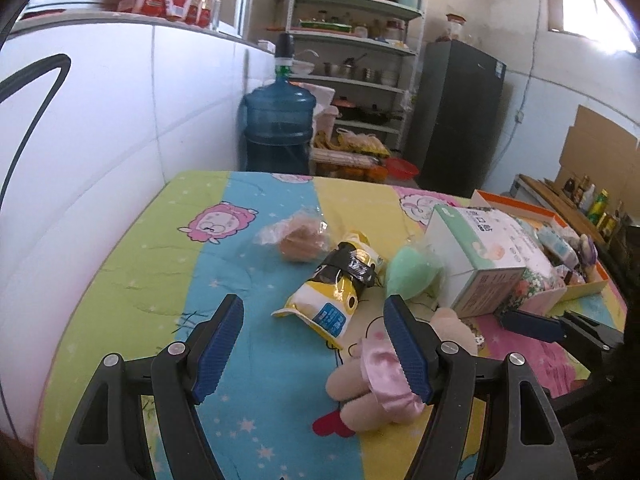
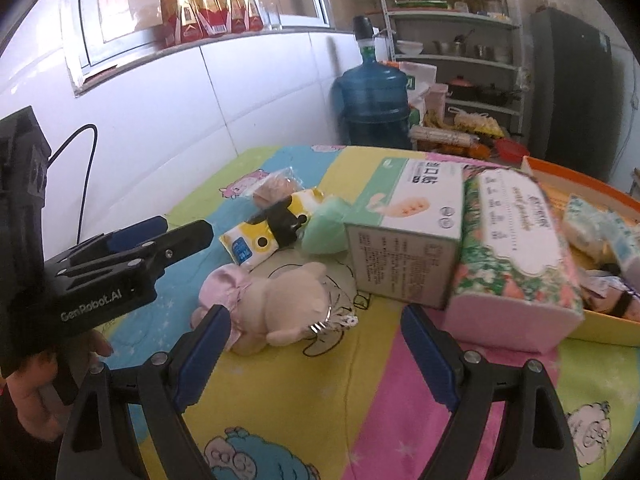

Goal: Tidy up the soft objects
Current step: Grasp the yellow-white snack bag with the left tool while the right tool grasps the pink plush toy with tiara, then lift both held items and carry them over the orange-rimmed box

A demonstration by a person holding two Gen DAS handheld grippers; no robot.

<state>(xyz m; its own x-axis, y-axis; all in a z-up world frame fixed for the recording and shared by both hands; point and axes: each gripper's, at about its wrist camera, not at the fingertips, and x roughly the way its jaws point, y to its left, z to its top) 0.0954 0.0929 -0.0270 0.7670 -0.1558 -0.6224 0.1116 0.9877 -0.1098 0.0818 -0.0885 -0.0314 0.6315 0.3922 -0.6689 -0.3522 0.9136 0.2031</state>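
Both tools (image 1: 314, 320) (image 2: 314, 330) agape, empty; plush doll (image 1: 372, 380) partly behind left tool's pad.

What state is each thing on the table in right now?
Left gripper: jaws open, empty.
Right gripper: jaws open, empty.
Plush toy: lying on the sheet, not gripped.
Yellow packet: lying flat.
Tissue box: closed, outside the tray.
Orange tray: partly filled.

White tiled wall (image 1: 120, 128) runs along the left, bottles (image 2: 208, 8) lined on its window ledge. At the back stand a blue water jug (image 1: 280, 120), cluttered metal shelves (image 1: 356, 52) and a dark fridge (image 1: 460, 120); daylight enters through a high window (image 1: 588, 4)
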